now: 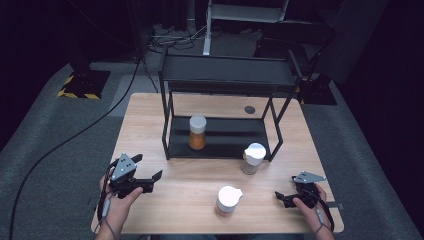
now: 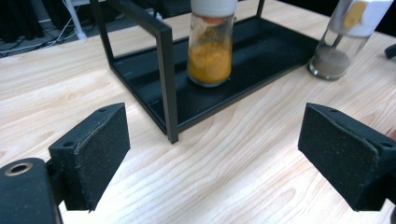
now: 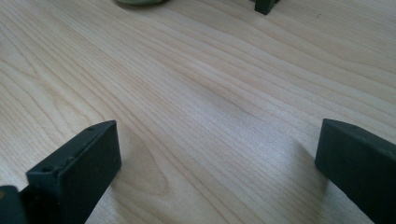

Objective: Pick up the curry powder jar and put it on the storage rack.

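A jar of orange powder (image 1: 197, 132) with a pale cap stands on the lower shelf of a black two-tier rack (image 1: 166, 135). A white-capped jar of greyish powder (image 1: 252, 158) stands on the table just in front of the rack's right leg. A third white-capped jar (image 1: 227, 200) stands near the front edge. My left gripper (image 1: 147, 167) is open at the front left, facing the orange jar (image 2: 210, 51) and the grey-powder jar (image 2: 341, 42) past a rack post (image 2: 166, 74). My right gripper (image 1: 286, 189) is open at the front right, low over bare wood (image 3: 217, 93).
The wooden table (image 1: 150, 110) has a round black grommet (image 1: 249, 109) behind the rack. The rack's upper shelf (image 1: 227, 72) overhangs the lower one. Cables trail from both grippers, one running over the grey floor (image 1: 45, 150) at left.
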Tool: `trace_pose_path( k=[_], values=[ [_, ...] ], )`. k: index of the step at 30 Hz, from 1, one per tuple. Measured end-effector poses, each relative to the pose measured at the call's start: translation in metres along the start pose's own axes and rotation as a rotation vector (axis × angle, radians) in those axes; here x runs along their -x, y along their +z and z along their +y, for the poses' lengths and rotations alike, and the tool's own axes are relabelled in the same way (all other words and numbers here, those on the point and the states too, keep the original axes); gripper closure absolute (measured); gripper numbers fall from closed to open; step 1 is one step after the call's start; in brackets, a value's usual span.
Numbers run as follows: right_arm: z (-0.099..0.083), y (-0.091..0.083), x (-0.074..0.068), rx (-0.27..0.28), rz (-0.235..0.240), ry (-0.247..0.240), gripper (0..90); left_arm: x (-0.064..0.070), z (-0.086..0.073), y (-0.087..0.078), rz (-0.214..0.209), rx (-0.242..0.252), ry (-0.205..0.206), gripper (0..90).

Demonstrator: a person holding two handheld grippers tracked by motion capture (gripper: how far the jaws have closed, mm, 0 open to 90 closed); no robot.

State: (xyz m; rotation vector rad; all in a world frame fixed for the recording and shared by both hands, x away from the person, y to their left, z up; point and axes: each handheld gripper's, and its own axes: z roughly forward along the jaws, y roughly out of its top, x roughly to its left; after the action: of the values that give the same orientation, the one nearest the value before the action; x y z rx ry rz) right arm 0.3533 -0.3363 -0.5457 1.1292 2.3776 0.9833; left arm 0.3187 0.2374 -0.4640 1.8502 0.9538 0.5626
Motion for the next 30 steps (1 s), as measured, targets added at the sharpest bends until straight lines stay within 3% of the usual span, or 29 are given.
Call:
trace_pose_path(
  k=[8,21,30],
  values=[
    [0.000,0.000,0.000,0.000,0.000,0.000,0.0,0.003,-0.018,0.004,0.019,-0.048,0.037,8.4],
    [0.000,0.000,0.000,0.000,0.000,0.000,0.0,0.000,-0.050,0.010,0.009,-0.105,-0.011,8.4],
    [0.000,0.000,0.000,0.000,0.000,0.000,0.0,0.000,-0.065,0.016,0.025,-0.175,-0.007,8.5]
  ],
)
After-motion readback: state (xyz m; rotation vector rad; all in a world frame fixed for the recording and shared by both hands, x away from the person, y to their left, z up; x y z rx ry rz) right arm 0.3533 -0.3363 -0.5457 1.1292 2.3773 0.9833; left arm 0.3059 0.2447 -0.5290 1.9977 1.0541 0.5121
